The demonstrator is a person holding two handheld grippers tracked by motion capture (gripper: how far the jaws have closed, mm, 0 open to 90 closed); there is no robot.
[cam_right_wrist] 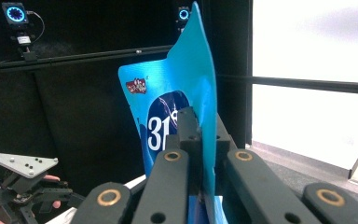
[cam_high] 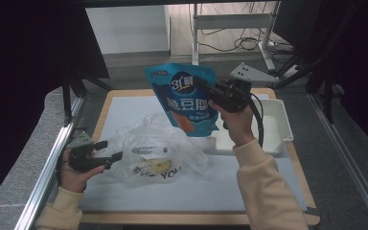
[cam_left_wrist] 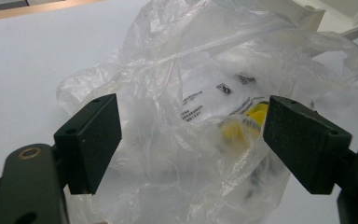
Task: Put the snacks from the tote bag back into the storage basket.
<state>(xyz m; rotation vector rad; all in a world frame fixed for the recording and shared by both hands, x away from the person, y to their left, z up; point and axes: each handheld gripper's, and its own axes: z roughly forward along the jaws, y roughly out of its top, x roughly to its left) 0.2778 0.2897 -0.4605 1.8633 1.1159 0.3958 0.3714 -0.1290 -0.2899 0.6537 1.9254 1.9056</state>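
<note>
A dark-curtained room surrounds a wooden desk covered by a white mat, with a bare floor and trailing cables beyond its far edge. A white tray sits at the desk's right edge, toward the far right corner. A clear plastic bag lies crumpled at the middle of the mat, reaching toward the left edge; printed lettering and something yellow show through its film. The left gripper, held low near the left edge of the desk, is released: in the left gripper view its two black jaws stand wide apart, one on either side of the near end of the plastic bag, and neither pad presses on the film. The right gripper is raised above the far half of the desk and is clenched on the edge of a blue pouch; in the right gripper view the jaws are closed flat on the thin edge of the pouch. The pouch hangs in the air, tilted, above the plastic bag and just left of the tray, its white print facing the high view.
</note>
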